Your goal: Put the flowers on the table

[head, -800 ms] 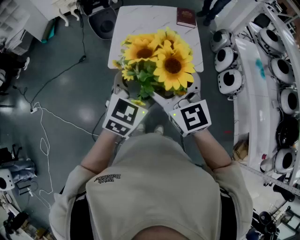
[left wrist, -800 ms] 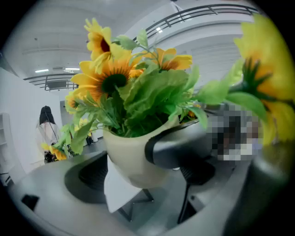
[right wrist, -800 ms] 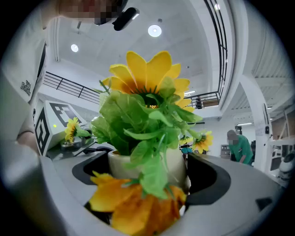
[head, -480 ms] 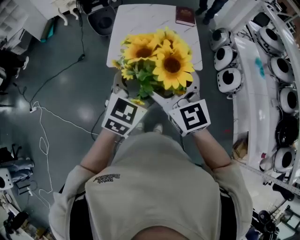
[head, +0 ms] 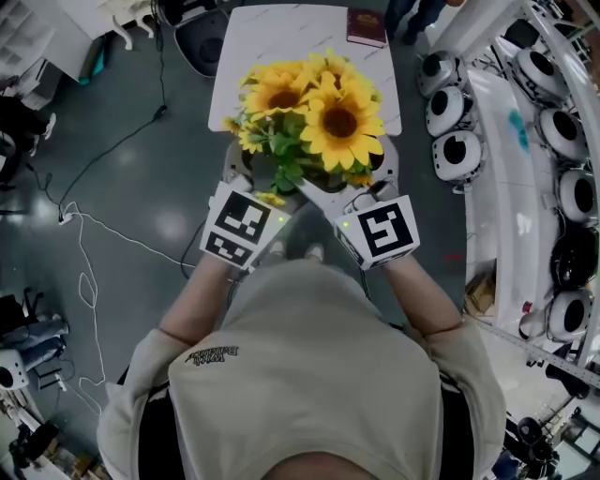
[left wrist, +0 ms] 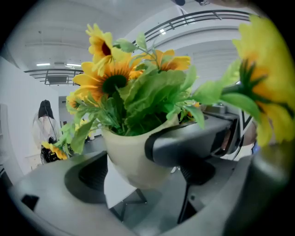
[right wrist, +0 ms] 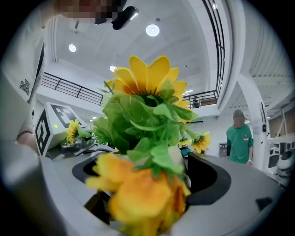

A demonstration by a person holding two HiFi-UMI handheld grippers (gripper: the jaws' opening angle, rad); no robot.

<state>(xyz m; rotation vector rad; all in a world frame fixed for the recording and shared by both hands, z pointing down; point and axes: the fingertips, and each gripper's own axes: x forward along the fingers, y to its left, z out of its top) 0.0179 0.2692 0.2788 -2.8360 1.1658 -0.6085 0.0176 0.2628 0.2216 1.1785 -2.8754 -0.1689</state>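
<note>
Sunflowers (head: 309, 112) and both marker cubes sit a bit higher in the head view vs. the earlier frames, and the white table (head: 281, 37) w/ its red book (head: 366, 26) has slid toward the top edge. I read that as the person carrying the bunch forward, so the carry is nearly over and the set-down is still to come. The flower pot (left wrist: 122, 147) is off the floor (head: 141, 169), held in the air in front of the person's chest. Blooms overlap the table's near half in the head view, but the pot itself looks short of the near edge, not resting on anything. The left hand-held gripper (left wrist: 140, 163) has its jaws very wide, w/ the pot wedged between them and the dark pad of one jaw pressed on its side. The right hand-held gripper (right wrist: 152, 179) is equally wide round the same pot. A blurred bloom hides most of the contact there, but I judge it clamped too. Pot stands approx. upright: long axis vertical, mouth up, stems rising, flower faces turned up at the head camera.
</note>
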